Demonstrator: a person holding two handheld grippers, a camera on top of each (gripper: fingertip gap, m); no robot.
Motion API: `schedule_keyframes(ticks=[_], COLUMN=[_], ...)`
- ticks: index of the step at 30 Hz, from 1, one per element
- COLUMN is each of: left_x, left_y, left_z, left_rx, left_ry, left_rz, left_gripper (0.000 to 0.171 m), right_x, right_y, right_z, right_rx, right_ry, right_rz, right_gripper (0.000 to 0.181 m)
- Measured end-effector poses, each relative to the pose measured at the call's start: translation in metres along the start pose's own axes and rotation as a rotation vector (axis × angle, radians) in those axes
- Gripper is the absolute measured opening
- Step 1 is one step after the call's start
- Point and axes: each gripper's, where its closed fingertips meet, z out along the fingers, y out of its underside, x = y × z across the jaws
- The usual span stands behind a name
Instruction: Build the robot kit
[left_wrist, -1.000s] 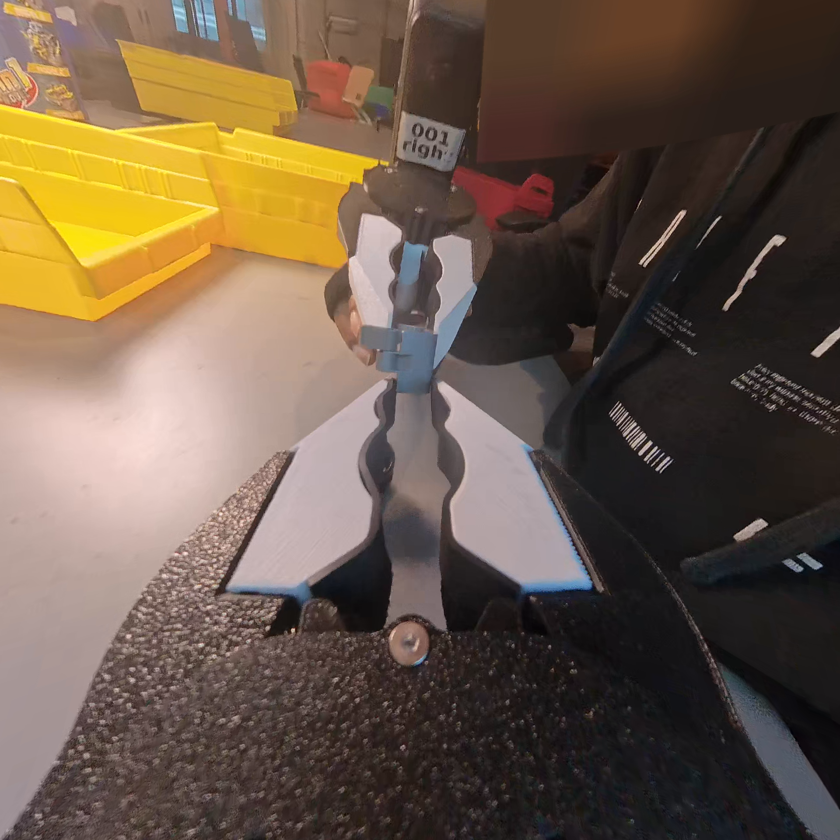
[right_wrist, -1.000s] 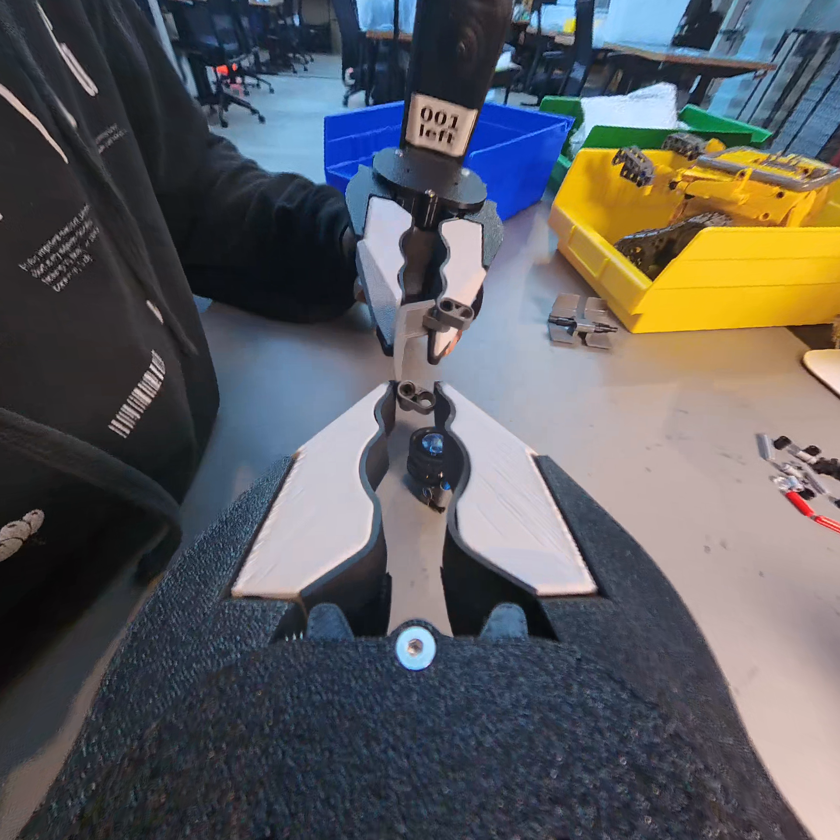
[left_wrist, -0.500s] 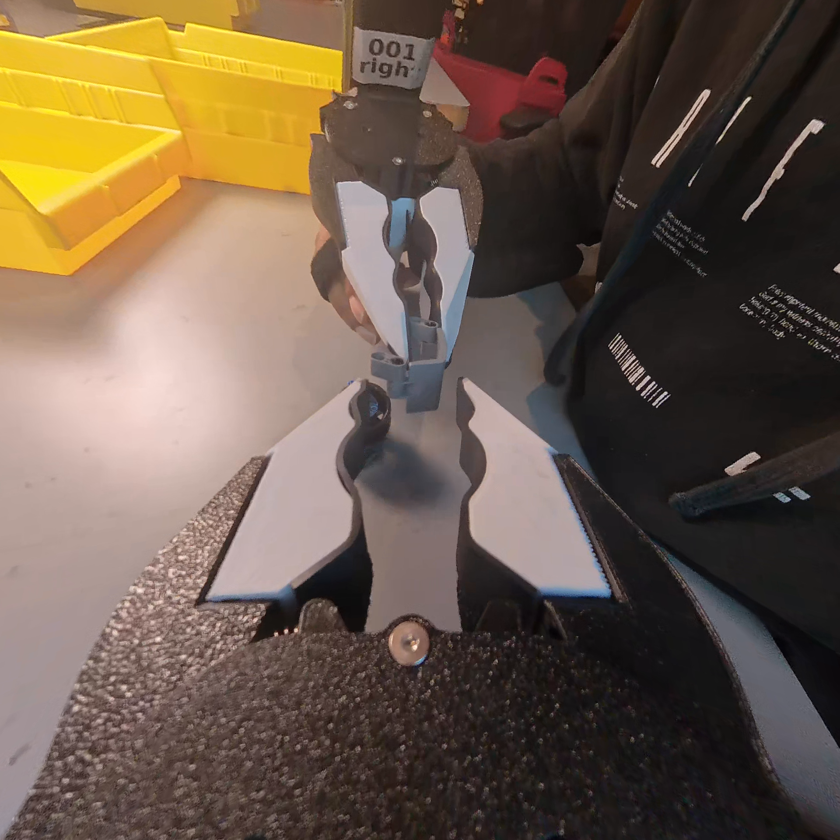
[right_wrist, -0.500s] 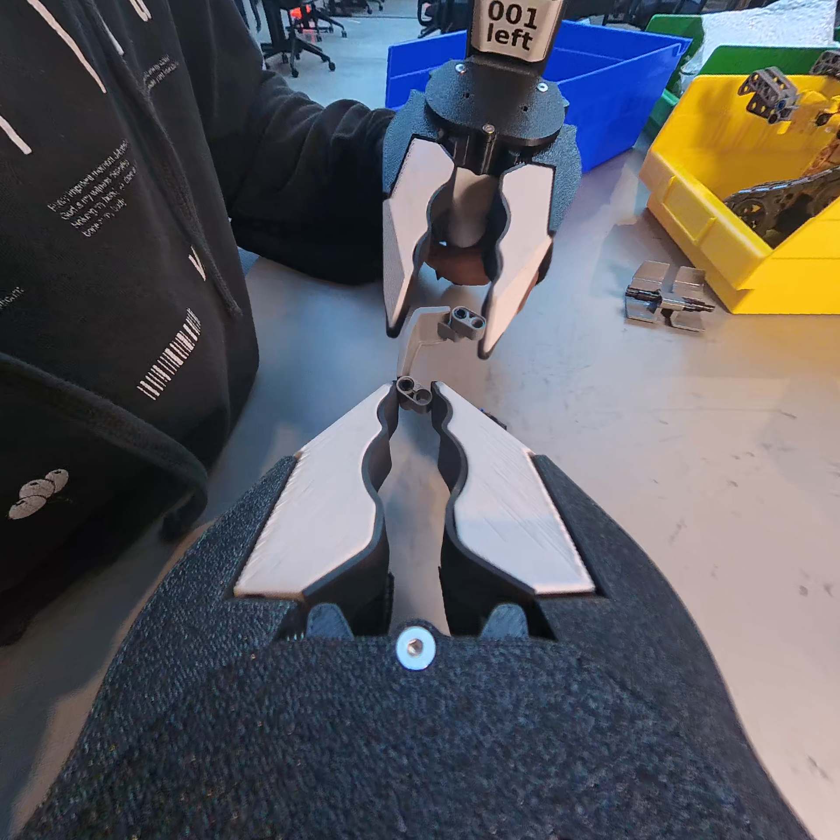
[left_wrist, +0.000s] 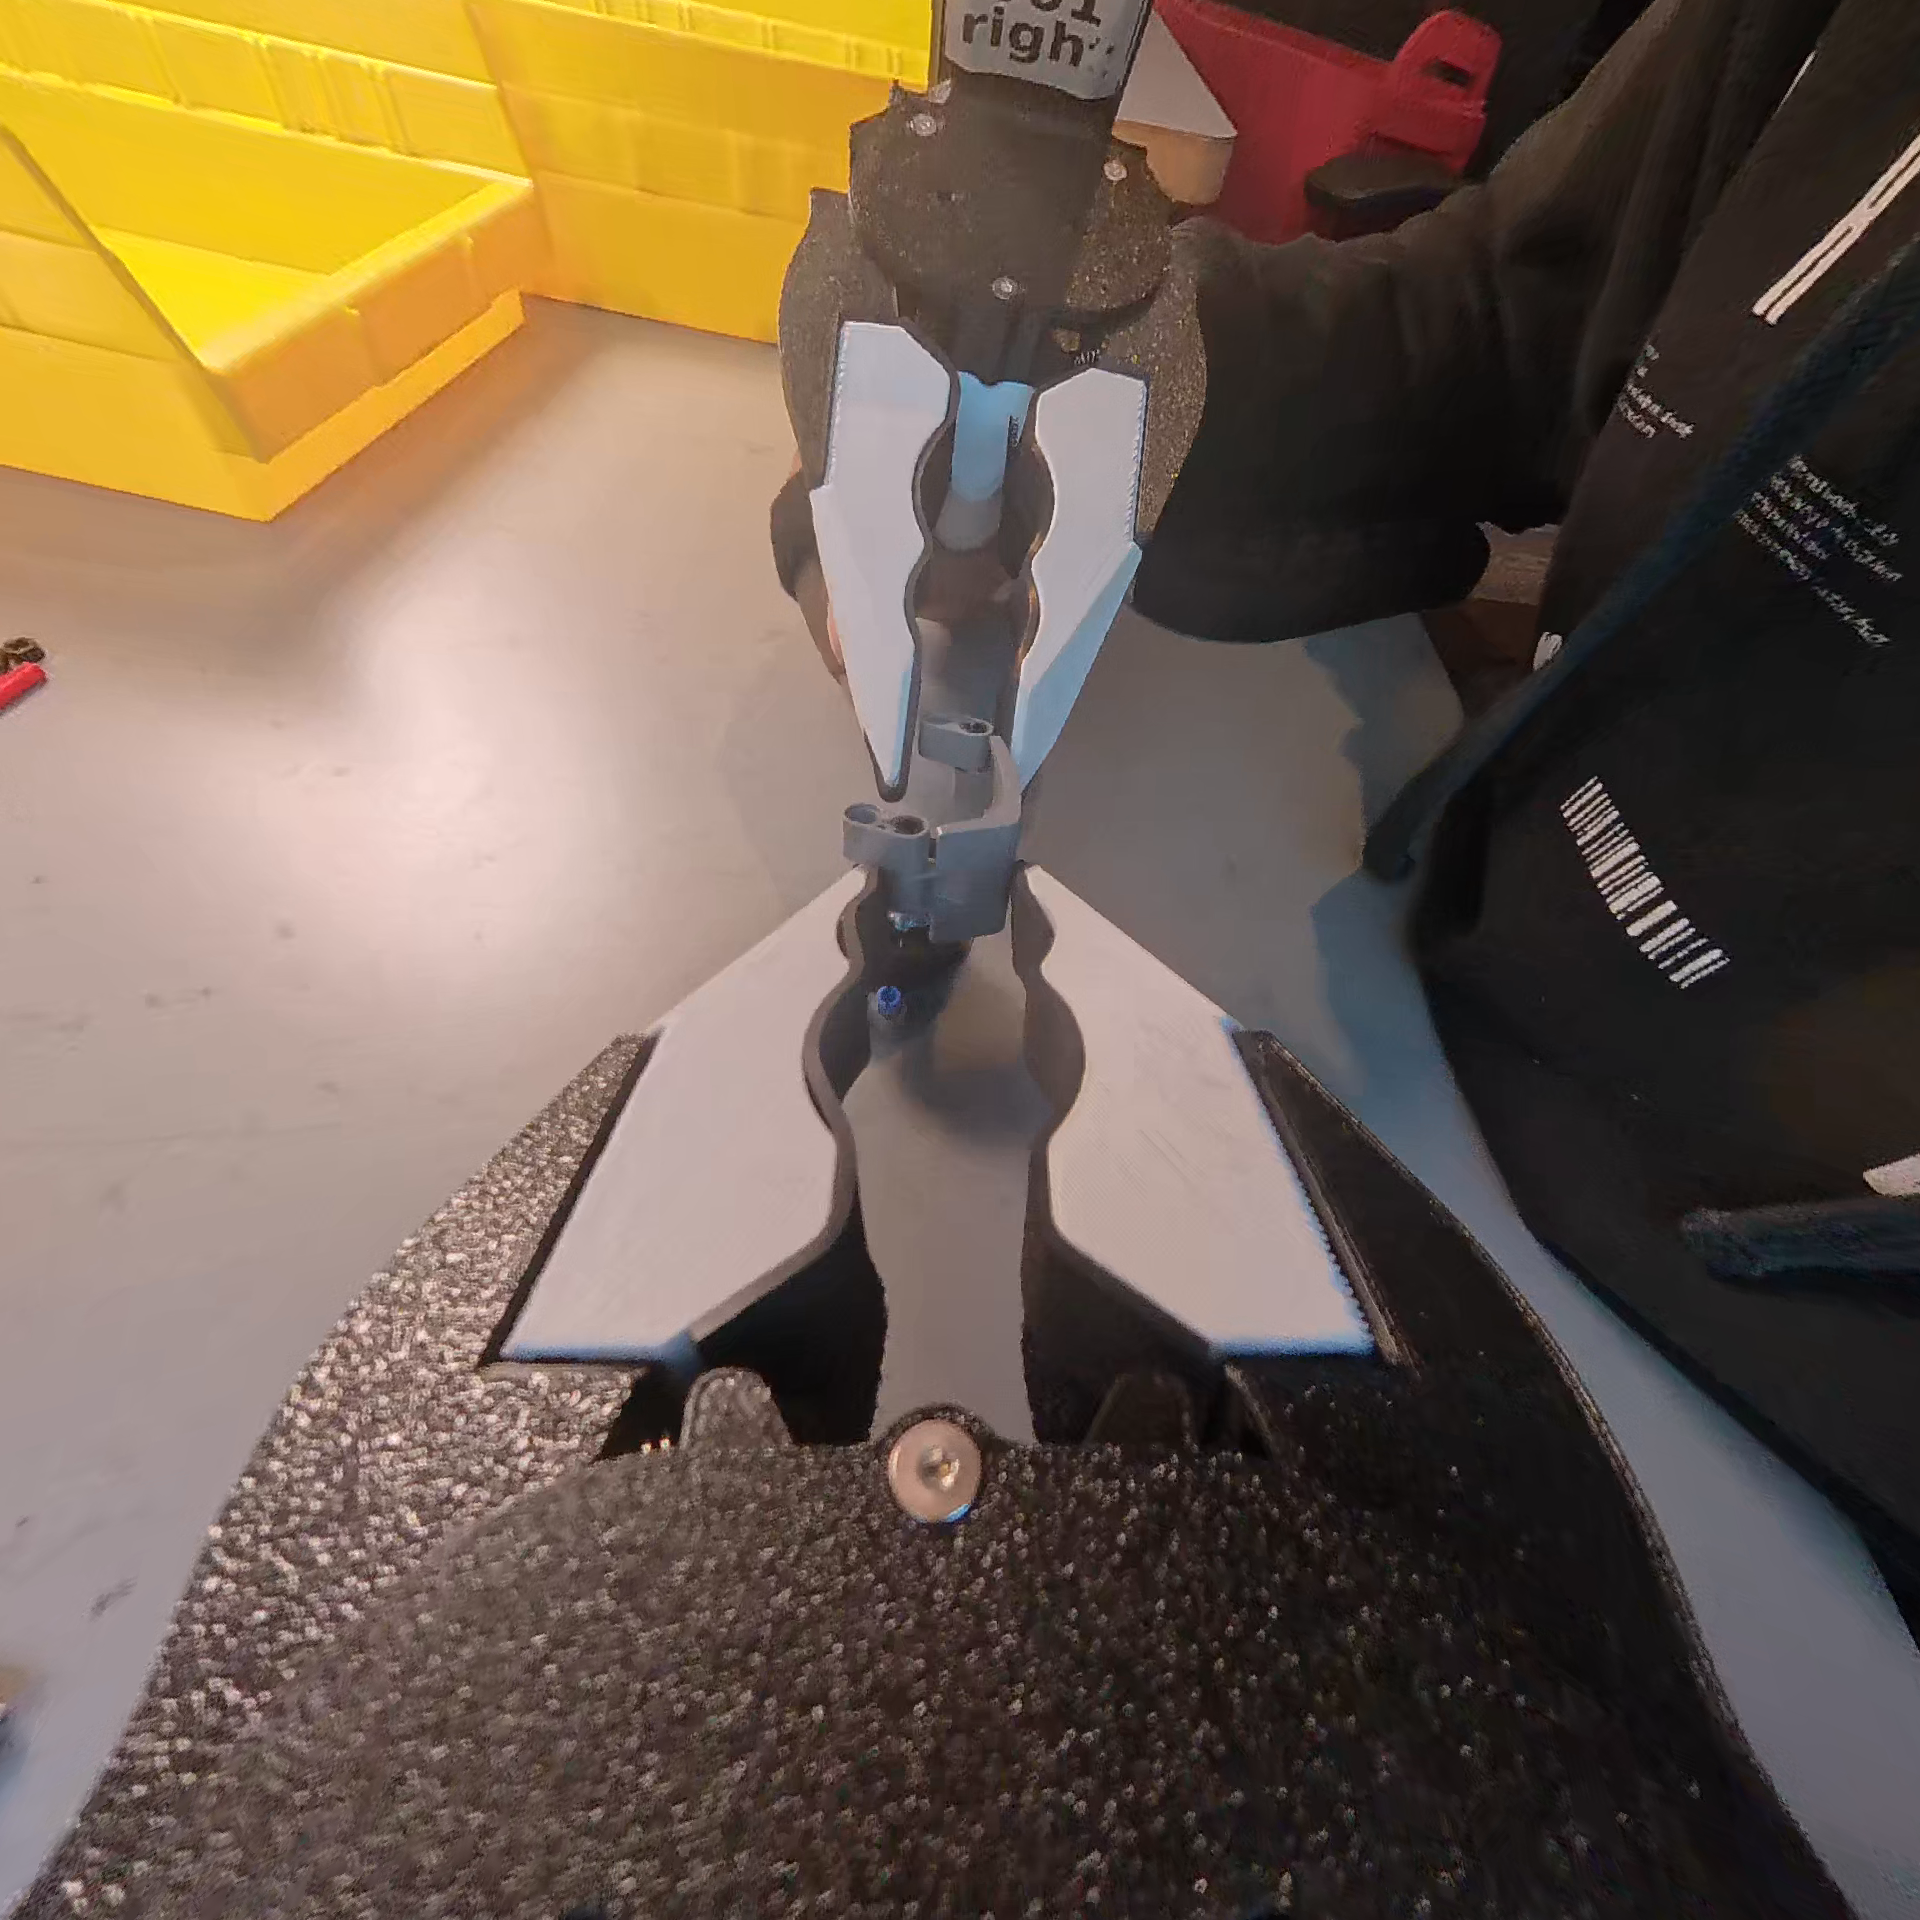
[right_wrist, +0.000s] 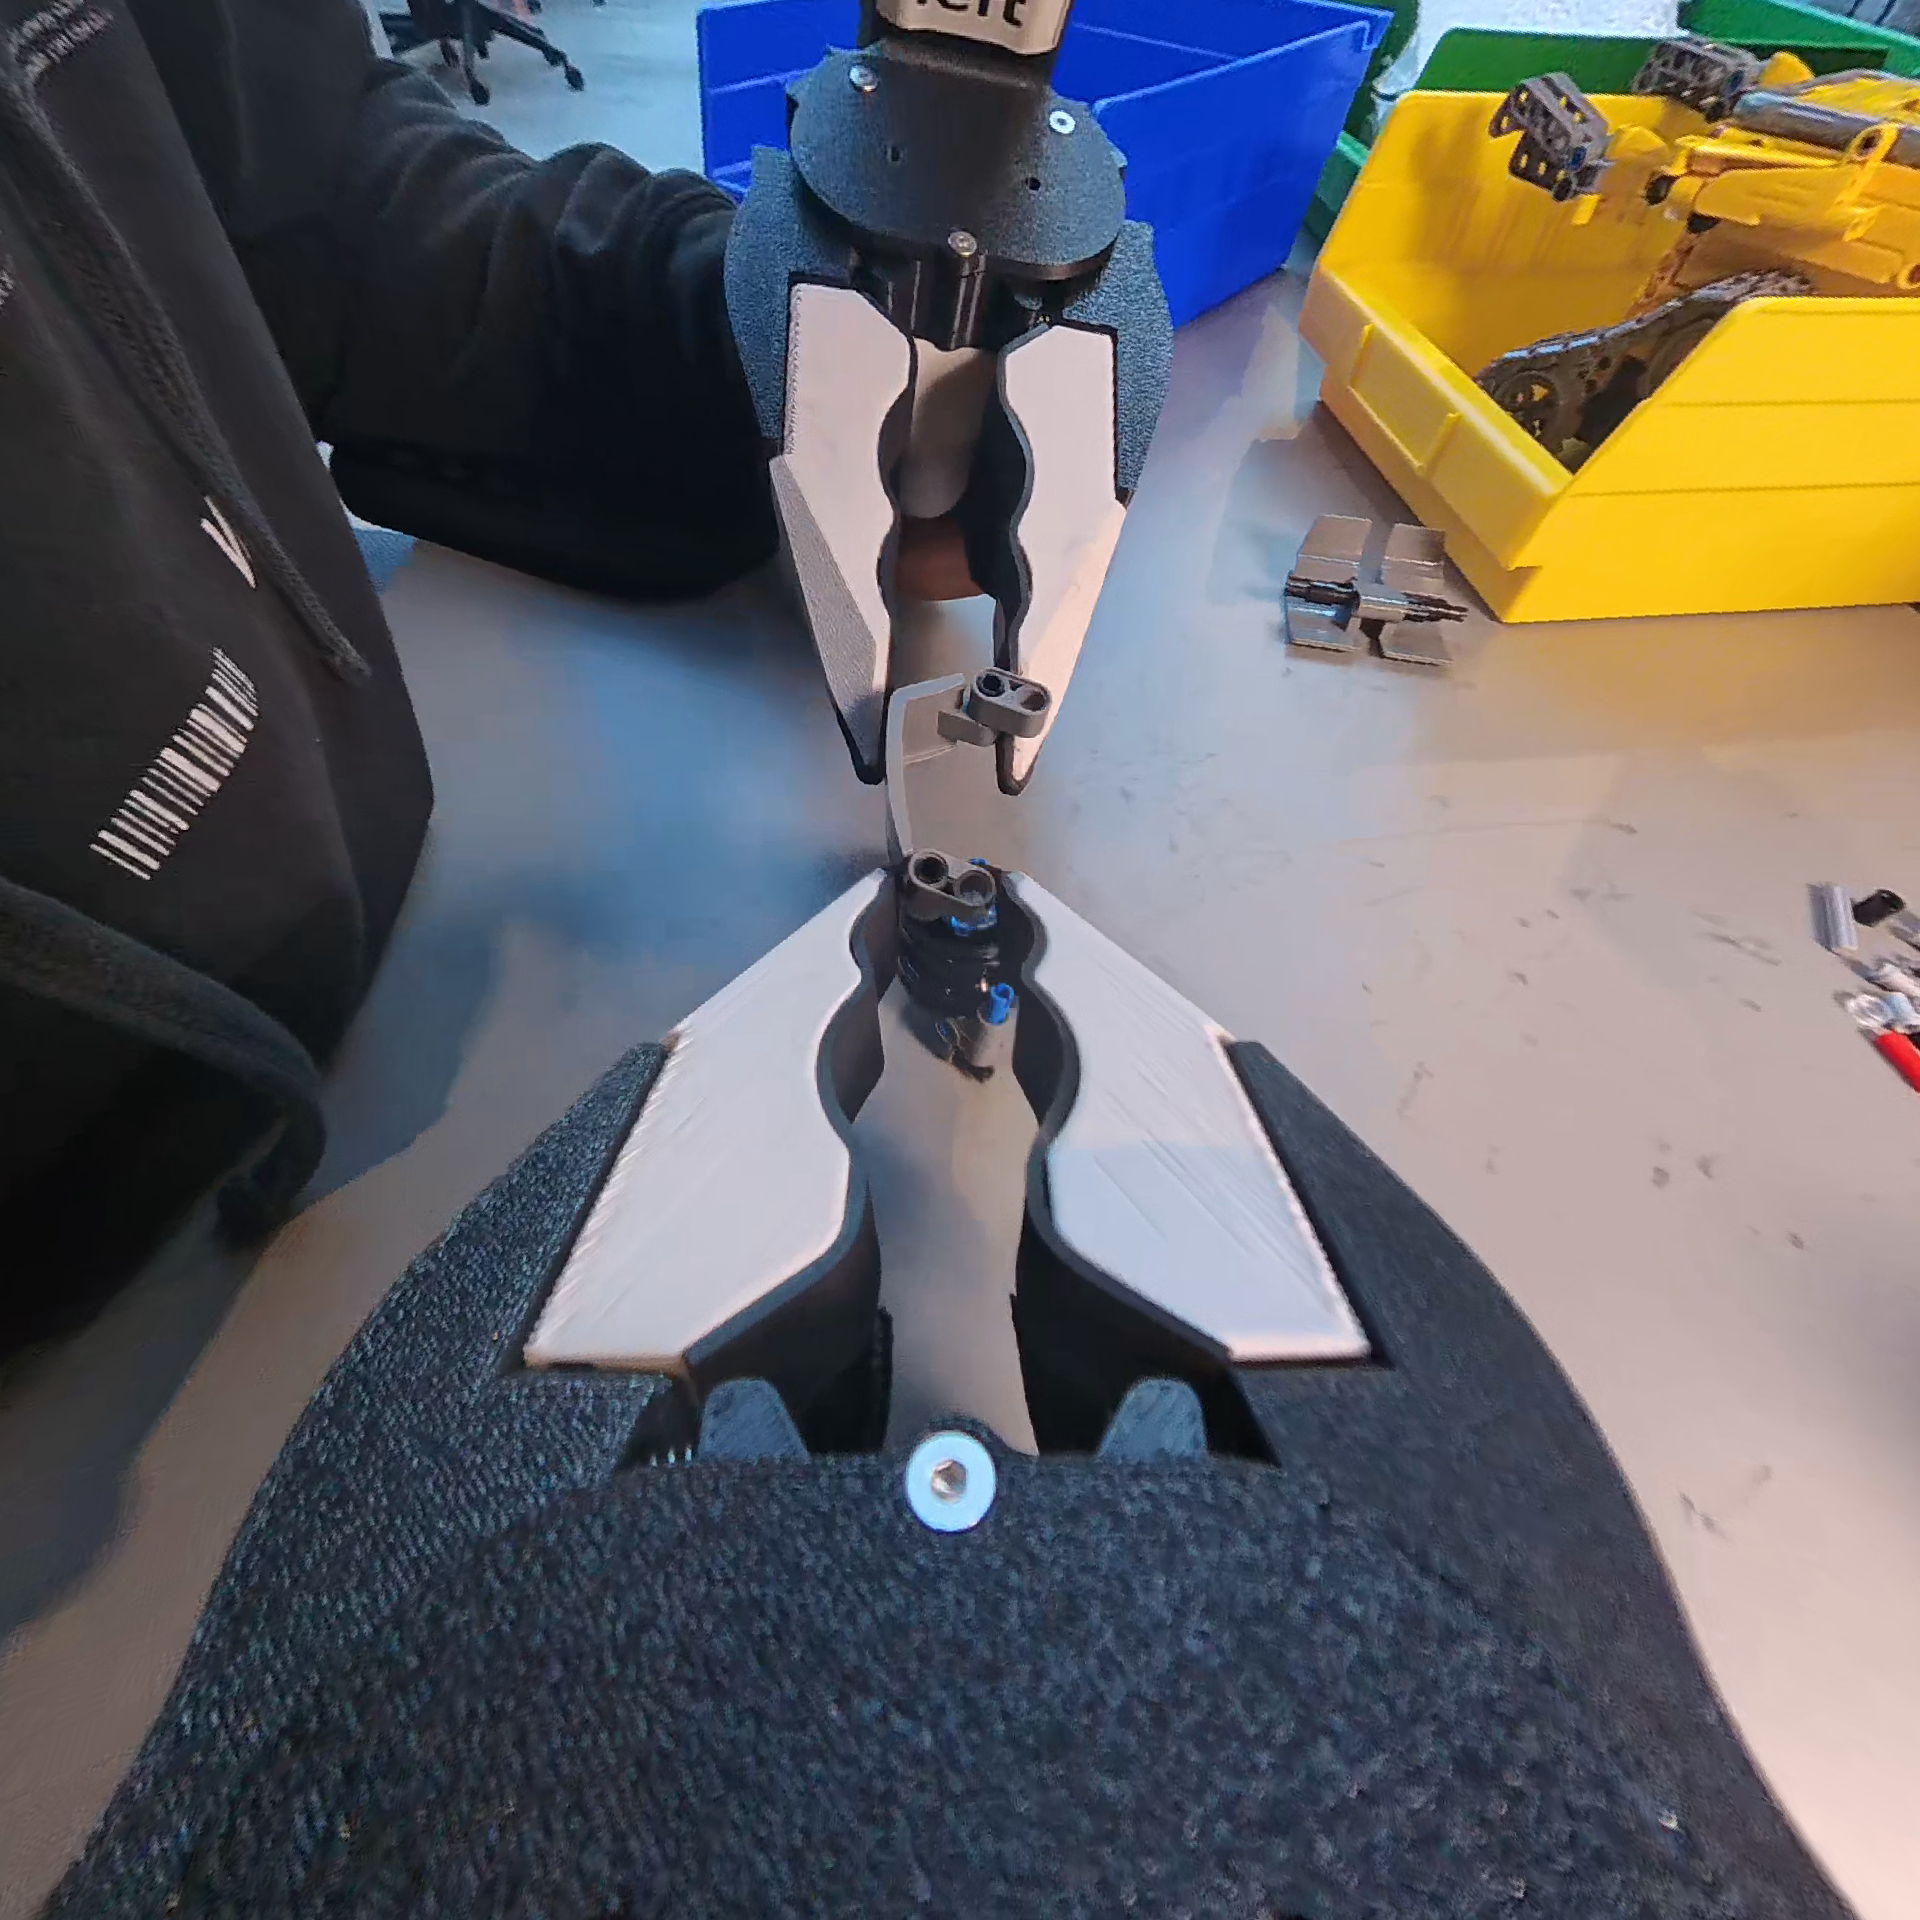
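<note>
- grey curved panel piece (left_wrist: 961, 852) w/ 2-hole connector ends: held up off bench (left_wrist: 364, 831), spanning between both tools, tip to tip.
- left tool (left_wrist: 940, 883) pinches its near end; fingers close together.
- right tool (right_wrist: 945, 883) grips other end (right_wrist: 902, 758); black-blue pin cluster (right_wrist: 951, 961) sits between its fingers.

Workshop/lab: grey bench (right_wrist: 1455, 935), parts bins (right_wrist: 1662, 499) (yellow, blue), office chairs in bkgd.

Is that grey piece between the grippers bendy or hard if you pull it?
Probably hard: the grey piece spans left gripper to right gripper without sagging. Likely light: edge-on it looks thin. Its smooth plastic might slip.
</note>
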Motion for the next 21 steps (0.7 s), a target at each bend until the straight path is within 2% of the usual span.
schedule_keyframes(ticks=[8, 21], left_x=[-0.002, 0.005], left_y=[0.003, 0.015], left_z=[0.001, 0.001], left_rx=[-0.015, -0.086], left_ry=[-0.013, 0.055], left_rz=[-0.003, -0.045], left_gripper=[0.021, 0.021], right_x=[0.009, 0.0], right_y=[0.005, 0.012], right_z=[-0.002, 0.004], right_rx=[-0.035, -0.084], right_ry=[0.067, 0.038], right_rz=[-0.031, -0.049], right_gripper=[0.02, 0.018])
